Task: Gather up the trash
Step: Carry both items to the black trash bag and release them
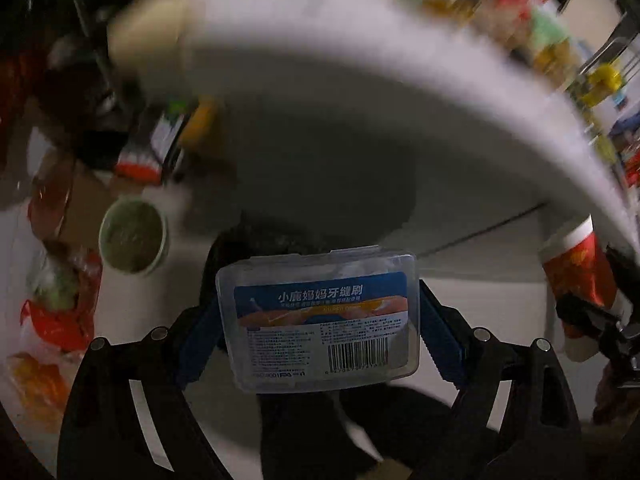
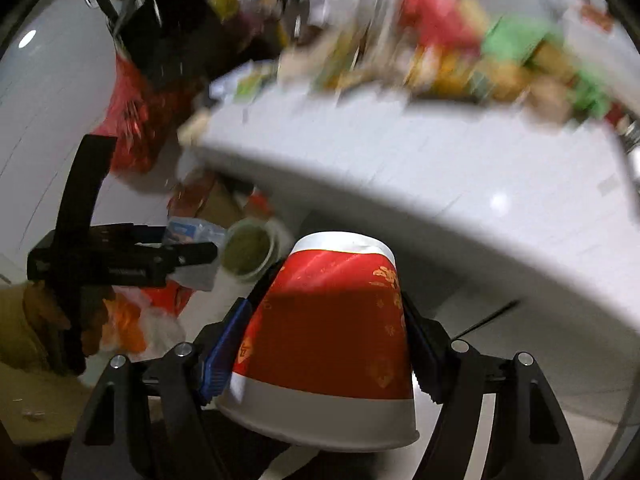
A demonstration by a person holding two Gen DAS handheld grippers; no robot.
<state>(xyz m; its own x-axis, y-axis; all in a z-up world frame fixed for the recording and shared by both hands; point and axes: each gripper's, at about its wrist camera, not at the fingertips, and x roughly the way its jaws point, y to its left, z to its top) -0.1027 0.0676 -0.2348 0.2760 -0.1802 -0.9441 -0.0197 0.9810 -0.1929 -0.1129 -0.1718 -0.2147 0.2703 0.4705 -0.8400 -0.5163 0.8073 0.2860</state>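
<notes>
My left gripper (image 1: pixel 320 316) is shut on a clear plastic box with a blue label and a barcode (image 1: pixel 320 320), held low over the floor beside a white table. My right gripper (image 2: pixel 328 336) is shut on a red and white paper cup (image 2: pixel 332 332), bottom end pointing away from the camera. The cup also shows at the right edge of the left wrist view (image 1: pixel 576 276). The left gripper with its box shows at the left of the right wrist view (image 2: pixel 192 252). Both views are motion-blurred.
The white table's edge (image 1: pixel 400 80) arches above, with blurred colourful packets on top (image 2: pixel 460 52). On the floor lie a round green-rimmed cup (image 1: pixel 134 234), red and orange wrappers (image 1: pixel 60 312), a cardboard box (image 1: pixel 84 208) and a red bag (image 2: pixel 132 120).
</notes>
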